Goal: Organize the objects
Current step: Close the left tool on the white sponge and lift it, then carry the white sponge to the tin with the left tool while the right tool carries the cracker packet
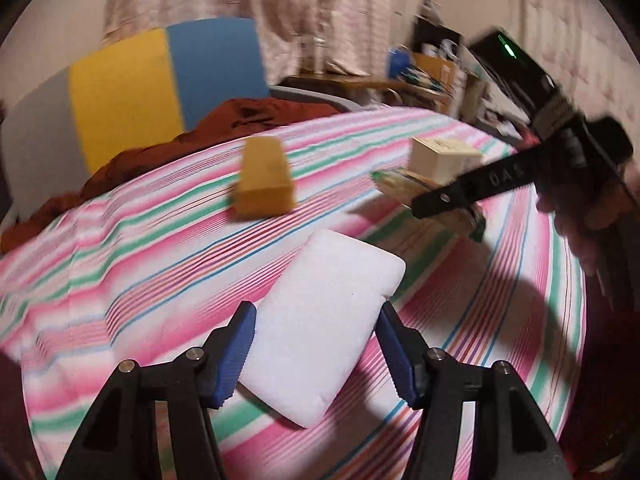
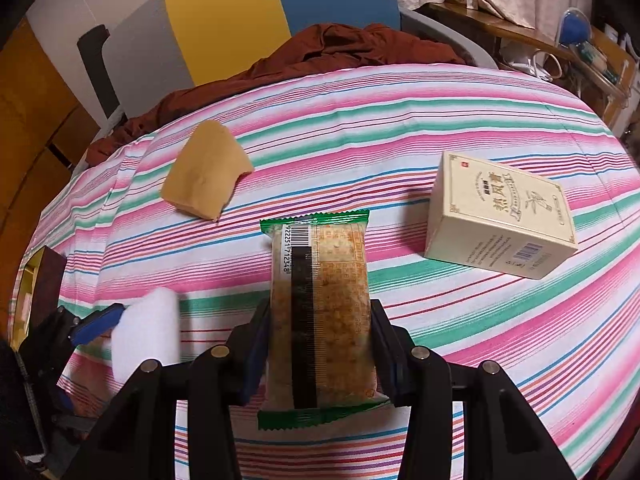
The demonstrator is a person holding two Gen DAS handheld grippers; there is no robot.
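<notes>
A white foam block [image 1: 320, 320] sits between the blue pads of my left gripper [image 1: 316, 348], which touch both its sides; it is blurred and just above the striped bedspread [image 1: 500, 280]. From the right wrist view the block [image 2: 146, 332] shows at the left beside one blue finger [image 2: 100, 324]. My right gripper [image 2: 320, 332] is shut on a green-edged snack packet [image 2: 320, 280], held above the bed. In the left wrist view that packet [image 1: 394, 184] hangs under the right gripper's black finger [image 1: 460, 192].
A tan block [image 2: 206, 172] lies on the bedspread [image 2: 400, 140] at the back left and a cream printed box [image 2: 500, 220] at the right. Rust-red cloth [image 2: 340, 52] is bunched at the far edge. A brown and yellow box [image 2: 36, 288] stands at the left.
</notes>
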